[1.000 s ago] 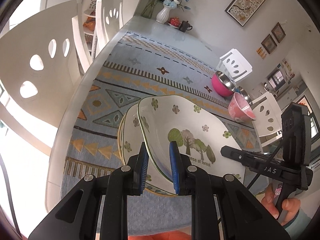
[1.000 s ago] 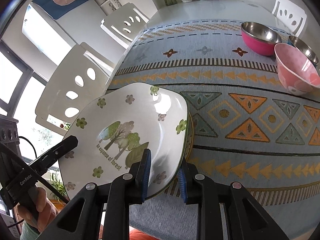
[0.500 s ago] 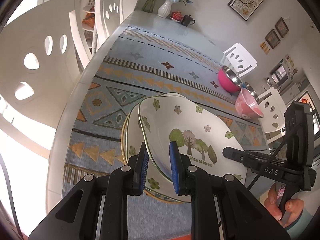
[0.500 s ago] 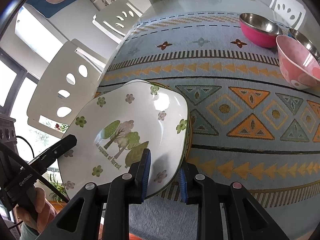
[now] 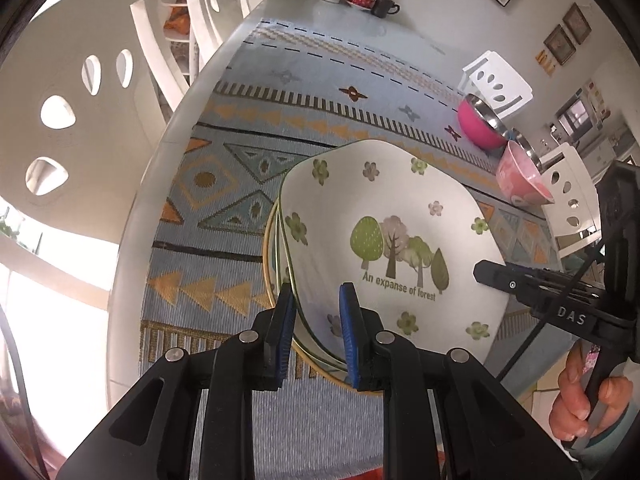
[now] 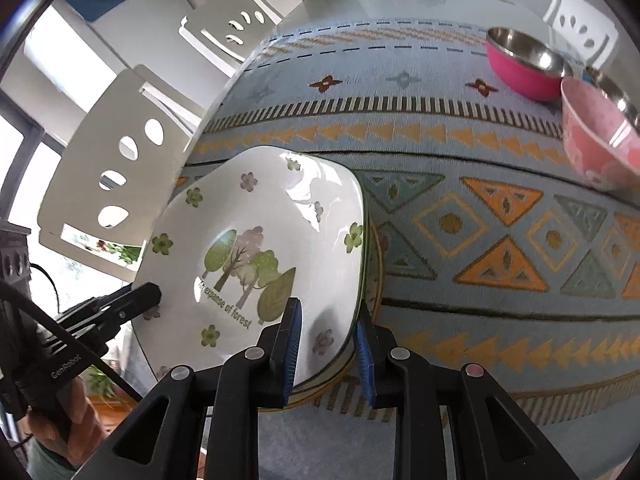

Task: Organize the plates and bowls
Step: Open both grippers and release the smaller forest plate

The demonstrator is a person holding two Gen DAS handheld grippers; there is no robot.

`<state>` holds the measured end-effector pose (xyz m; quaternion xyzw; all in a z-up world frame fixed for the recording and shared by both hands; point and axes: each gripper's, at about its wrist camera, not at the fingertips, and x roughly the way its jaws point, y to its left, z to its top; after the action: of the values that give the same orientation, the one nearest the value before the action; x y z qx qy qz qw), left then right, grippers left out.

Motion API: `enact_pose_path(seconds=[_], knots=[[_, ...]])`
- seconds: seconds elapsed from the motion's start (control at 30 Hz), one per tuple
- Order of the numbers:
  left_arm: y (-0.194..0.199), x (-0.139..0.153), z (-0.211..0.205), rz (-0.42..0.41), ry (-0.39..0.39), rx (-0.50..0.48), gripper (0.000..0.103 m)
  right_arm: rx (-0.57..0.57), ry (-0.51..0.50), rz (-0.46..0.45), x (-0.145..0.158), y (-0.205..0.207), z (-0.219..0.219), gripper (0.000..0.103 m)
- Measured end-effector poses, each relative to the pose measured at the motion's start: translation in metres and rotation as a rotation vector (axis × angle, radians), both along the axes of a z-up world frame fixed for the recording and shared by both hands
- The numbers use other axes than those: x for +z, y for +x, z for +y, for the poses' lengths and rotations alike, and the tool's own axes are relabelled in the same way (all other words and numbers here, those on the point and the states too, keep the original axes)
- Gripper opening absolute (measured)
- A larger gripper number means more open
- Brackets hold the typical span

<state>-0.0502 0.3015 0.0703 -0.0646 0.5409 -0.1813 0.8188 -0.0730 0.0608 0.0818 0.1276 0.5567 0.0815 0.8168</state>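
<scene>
A white square plate (image 5: 384,216) printed with trees and small flowers is held by both grippers just over a stack of plates (image 5: 267,256) on the patterned table mat. My left gripper (image 5: 316,292) is shut on its left rim. My right gripper (image 6: 328,308) is shut on the opposite rim of the same plate (image 6: 260,216). Green and gold rims of the stack (image 6: 376,264) peek out from underneath. I cannot tell whether the held plate touches the stack. Each view also shows the other gripper: the right gripper (image 5: 500,276) and the left gripper (image 6: 140,296).
A pink steel-lined bowl (image 6: 520,68), a pale pink bowl (image 6: 596,140) and a steel bowl (image 6: 616,92) stand at the mat's far right. A vase, teapot and cup (image 5: 384,2) sit at the table's far end. White chairs (image 5: 72,92) line the left edge.
Both grippers have sunk a little with the plate, bringing it flatter and closer over the stack. Their grip on the rims is unchanged.
</scene>
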Motion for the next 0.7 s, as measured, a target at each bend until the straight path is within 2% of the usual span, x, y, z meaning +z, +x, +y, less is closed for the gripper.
enact_pose_path(seconds=[0.17, 0.3, 0.5, 0.6, 0.7], knots=[[-0.001, 0.011, 0.007, -0.023, 0.001, -0.005, 0.021, -0.023, 0.051, 0.014, 0.000, 0.000, -0.011, 0.025], [0.004, 0.026, 0.009, -0.047, 0.010, -0.002, 0.021, 0.010, 0.033, -0.004, 0.014, 0.000, -0.006, 0.025], [0.020, 0.047, 0.006, -0.068, -0.059, -0.004, 0.021, 0.011, 0.056, -0.016, 0.032, 0.007, -0.008, 0.026], [0.028, 0.059, -0.005, -0.111, -0.070, -0.051, 0.021, 0.003, 0.077, -0.003, 0.033, 0.014, -0.011, 0.027], [0.039, 0.068, -0.018, -0.121, -0.072, -0.083, 0.021, 0.024, 0.126, 0.012, 0.031, 0.019, -0.013, 0.030]])
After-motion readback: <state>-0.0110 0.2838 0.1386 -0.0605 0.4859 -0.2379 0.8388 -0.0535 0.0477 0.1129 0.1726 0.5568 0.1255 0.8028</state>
